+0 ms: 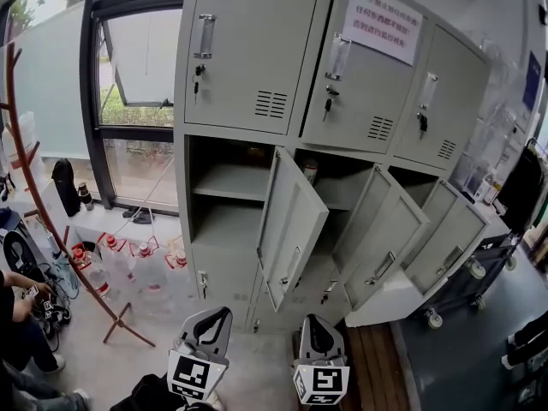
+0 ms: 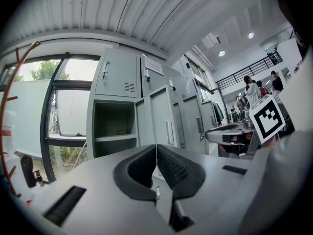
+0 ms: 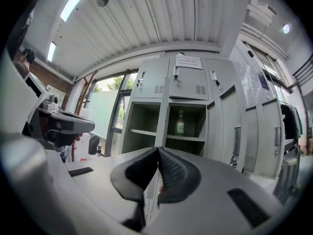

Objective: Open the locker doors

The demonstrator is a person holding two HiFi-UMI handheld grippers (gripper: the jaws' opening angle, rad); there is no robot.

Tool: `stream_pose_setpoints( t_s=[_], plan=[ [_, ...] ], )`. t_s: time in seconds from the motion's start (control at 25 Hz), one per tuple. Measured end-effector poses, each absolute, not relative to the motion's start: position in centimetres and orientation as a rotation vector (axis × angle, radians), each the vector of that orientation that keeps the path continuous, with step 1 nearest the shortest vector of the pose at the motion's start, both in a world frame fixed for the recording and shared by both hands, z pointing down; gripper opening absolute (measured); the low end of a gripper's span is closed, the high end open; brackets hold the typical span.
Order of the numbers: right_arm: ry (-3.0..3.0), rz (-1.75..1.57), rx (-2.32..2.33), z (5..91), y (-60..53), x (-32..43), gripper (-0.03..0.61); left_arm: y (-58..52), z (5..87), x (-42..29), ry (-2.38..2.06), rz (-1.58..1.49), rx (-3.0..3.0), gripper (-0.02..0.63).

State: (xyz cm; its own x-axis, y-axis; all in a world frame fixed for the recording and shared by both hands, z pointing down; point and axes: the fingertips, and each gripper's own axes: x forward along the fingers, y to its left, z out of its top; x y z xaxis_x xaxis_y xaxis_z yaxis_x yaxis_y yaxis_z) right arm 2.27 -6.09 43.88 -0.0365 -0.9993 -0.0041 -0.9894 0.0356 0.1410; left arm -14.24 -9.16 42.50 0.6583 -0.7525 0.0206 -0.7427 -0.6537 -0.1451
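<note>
The grey locker [image 1: 240, 133] fills the head view from twelve to three o'clock, its top doors [image 1: 253, 45] shut and three middle doors [image 1: 291, 225] swung open, while at six o'clock the left gripper [image 1: 214, 324] and right gripper [image 1: 318, 328] sit side by side, jaws pressed together on nothing, facing a small bottle [image 1: 310, 171].

The paper notice [image 1: 382, 20] on an upper locker door [image 1: 360, 97] carries print, perhaps Chinese, too blurred to read
</note>
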Motion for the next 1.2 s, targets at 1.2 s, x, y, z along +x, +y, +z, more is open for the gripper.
stream_pose_setpoints(
  t_s=[1.2],
  plan=[
    [-2.137,-0.11,2.192,45.7,0.3,6.0,0.014,-4.6,43.6,-10.3,1.153,-0.147,-2.772,0.025]
  ],
)
